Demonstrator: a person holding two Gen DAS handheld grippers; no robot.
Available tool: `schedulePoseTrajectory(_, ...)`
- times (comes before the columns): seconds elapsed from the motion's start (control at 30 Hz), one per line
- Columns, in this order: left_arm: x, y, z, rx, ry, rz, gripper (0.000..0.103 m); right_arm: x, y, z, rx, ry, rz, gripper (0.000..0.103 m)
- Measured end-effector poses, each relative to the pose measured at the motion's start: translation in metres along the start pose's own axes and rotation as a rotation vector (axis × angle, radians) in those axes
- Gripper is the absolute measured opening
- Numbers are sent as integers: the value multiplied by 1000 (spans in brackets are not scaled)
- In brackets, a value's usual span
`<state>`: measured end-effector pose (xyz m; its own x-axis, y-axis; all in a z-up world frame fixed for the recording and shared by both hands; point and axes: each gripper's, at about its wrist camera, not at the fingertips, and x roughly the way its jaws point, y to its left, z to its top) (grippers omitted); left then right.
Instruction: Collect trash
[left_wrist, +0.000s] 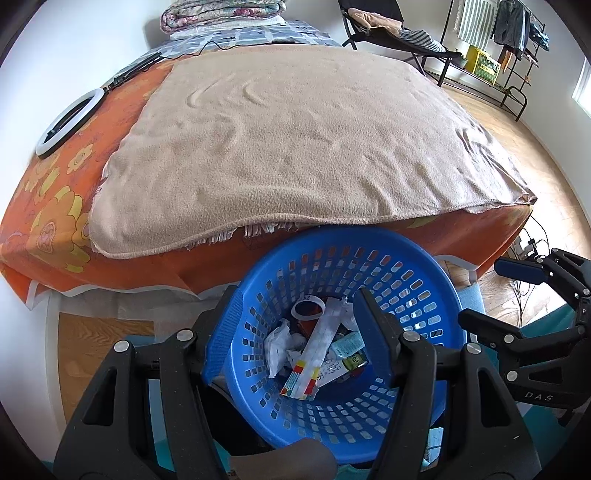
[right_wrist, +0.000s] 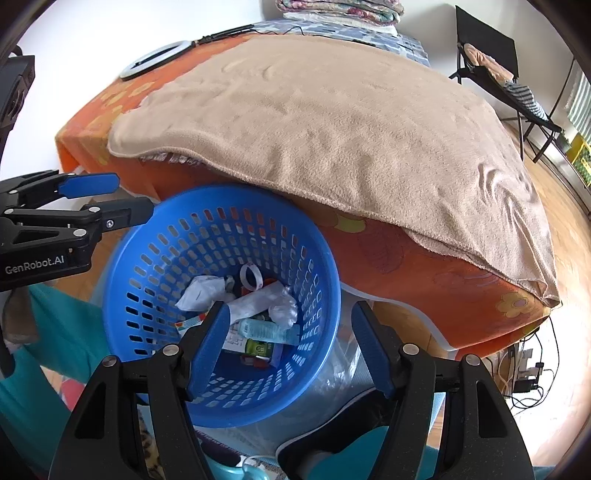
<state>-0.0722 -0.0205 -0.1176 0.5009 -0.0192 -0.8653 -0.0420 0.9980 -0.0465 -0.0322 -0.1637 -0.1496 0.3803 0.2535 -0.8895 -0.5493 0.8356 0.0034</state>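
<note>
A blue perforated plastic basket (left_wrist: 417, 295) stands on the floor against the bed and holds several pieces of trash (left_wrist: 317, 350): crumpled white paper, wrappers, a tape ring, a small bottle. It also shows in the right wrist view (right_wrist: 155, 251), with the trash (right_wrist: 255, 306) inside. My left gripper (left_wrist: 299, 310) is open, its fingers straddling the basket's near-left rim, holding nothing. My right gripper (right_wrist: 291, 325) is open and empty over the basket's right rim. The right gripper shows at the right of the left view (left_wrist: 491, 291); the left gripper shows at the left of the right view (right_wrist: 129, 199).
A bed with an orange flowered sheet (left_wrist: 55, 221) and a beige blanket (left_wrist: 295, 140) fills the view behind the basket. A ring light (left_wrist: 70, 122) lies on the bed's far left. A chair (left_wrist: 388, 33) and a clothes rack (left_wrist: 498, 48) stand at the back right. Cables (right_wrist: 528, 369) lie on the wooden floor.
</note>
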Motion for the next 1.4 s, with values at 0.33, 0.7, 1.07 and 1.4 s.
schedulePoseTrajectory(0.33, -20, 2, 18, -15, -62, -2, 77, -12, -9, 12, 41, -34, -31, 68)
schedulePoseTrajectory(0.7, -51, 6, 58, -23, -160, -4, 87, -37, -23, 47, 54, -118, -66, 68)
schedulePoseTrajectory(1.07, -84, 7, 105, -26, -281, -16, 96, -67, -42, 87, 89, -230, -87, 78)
schedulePoseTrajectory(1.4, -96, 12, 137, -34, -350, -13, 100, -89, -59, 118, 115, -316, -86, 79)
